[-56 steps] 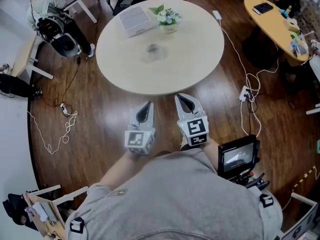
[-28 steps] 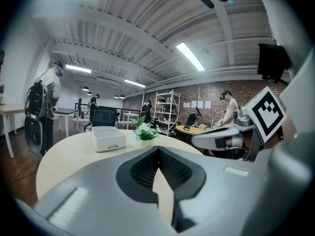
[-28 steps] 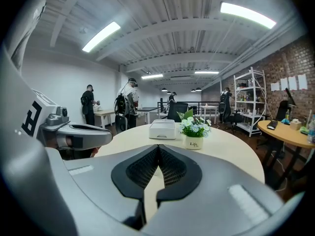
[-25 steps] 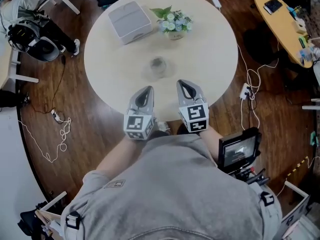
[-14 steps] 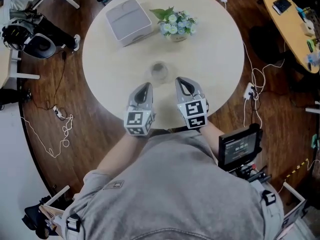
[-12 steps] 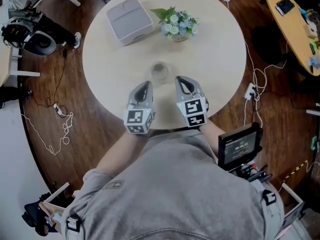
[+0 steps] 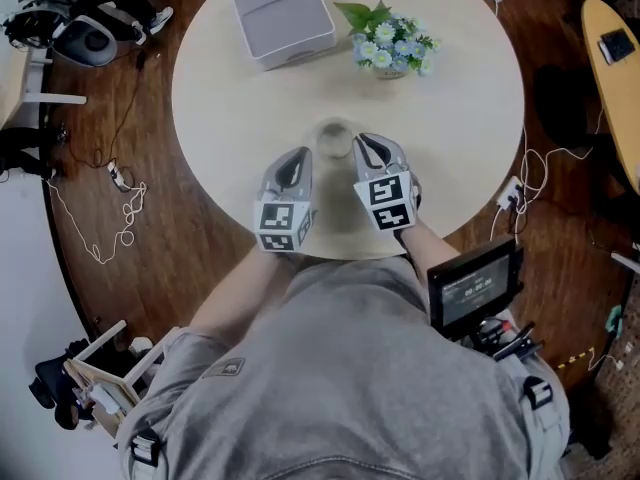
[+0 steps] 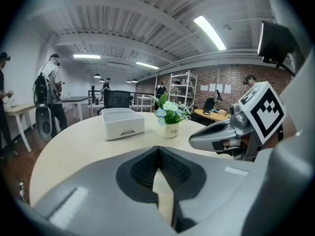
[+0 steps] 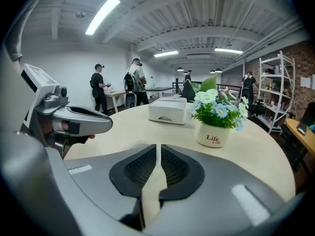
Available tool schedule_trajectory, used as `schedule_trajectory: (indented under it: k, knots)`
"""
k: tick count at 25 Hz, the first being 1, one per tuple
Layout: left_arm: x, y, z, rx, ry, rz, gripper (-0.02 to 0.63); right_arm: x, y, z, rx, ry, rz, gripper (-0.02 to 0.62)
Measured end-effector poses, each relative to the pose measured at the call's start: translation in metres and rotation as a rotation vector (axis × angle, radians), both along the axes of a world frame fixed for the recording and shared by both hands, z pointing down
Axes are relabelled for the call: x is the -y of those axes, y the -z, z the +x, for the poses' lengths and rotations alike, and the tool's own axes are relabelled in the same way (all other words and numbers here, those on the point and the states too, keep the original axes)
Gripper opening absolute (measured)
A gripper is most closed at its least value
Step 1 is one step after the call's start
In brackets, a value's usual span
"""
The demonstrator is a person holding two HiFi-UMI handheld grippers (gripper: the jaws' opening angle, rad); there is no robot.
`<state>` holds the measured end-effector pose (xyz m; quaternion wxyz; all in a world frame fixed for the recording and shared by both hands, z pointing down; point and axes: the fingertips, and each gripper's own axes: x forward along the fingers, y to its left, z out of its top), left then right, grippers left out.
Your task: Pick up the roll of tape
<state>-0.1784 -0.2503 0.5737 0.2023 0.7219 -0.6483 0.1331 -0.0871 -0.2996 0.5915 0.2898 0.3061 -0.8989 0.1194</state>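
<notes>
A clear roll of tape [image 7: 335,139] lies flat near the middle of the round beige table [image 7: 230,88]. My right gripper [image 7: 366,141] hovers with its tip just right of the roll. Its jaws have just been opening and stand a narrow slit apart [image 9: 160,146], nothing between them. My left gripper [image 7: 297,155] sits a little nearer and left of the roll, its jaws shut and empty [image 8: 158,149]. Each gripper shows in the other's view, left gripper [image 9: 109,124] and right gripper [image 8: 193,140]. In the gripper views I cannot make out the tape.
A white box [image 7: 284,14] and a small flower pot [image 7: 392,46] stand at the table's far side. A monitor rig [image 7: 470,286] is at my right hip. Cables [image 7: 120,228] lie on the wooden floor. People [image 9: 98,87] stand far off.
Both grippers have moved forward from the table's near edge out over the table, up to the tape roll. The right gripper's tip now lies beside the roll.
</notes>
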Motion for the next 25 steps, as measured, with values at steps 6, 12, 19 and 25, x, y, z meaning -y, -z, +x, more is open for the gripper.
schedule_trajectory:
  k: [6,12,19,25]
  knots:
    - [-0.005,-0.012,-0.01,-0.012,0.046,-0.042,0.002,0.014,-0.028,-0.02,-0.067,0.086,-0.058,0.146]
    - [-0.015,-0.024,-0.021,-0.019,0.095,-0.08,0.002,0.019,-0.064,-0.032,-0.157,0.143,-0.121,0.176]
    - [-0.022,-0.032,-0.031,-0.029,0.131,-0.103,0.002,0.025,-0.091,-0.046,-0.237,0.192,-0.157,0.178]
    - [-0.027,-0.029,-0.04,-0.03,0.158,-0.105,0.002,0.026,-0.1,-0.052,-0.296,0.23,-0.164,0.17]
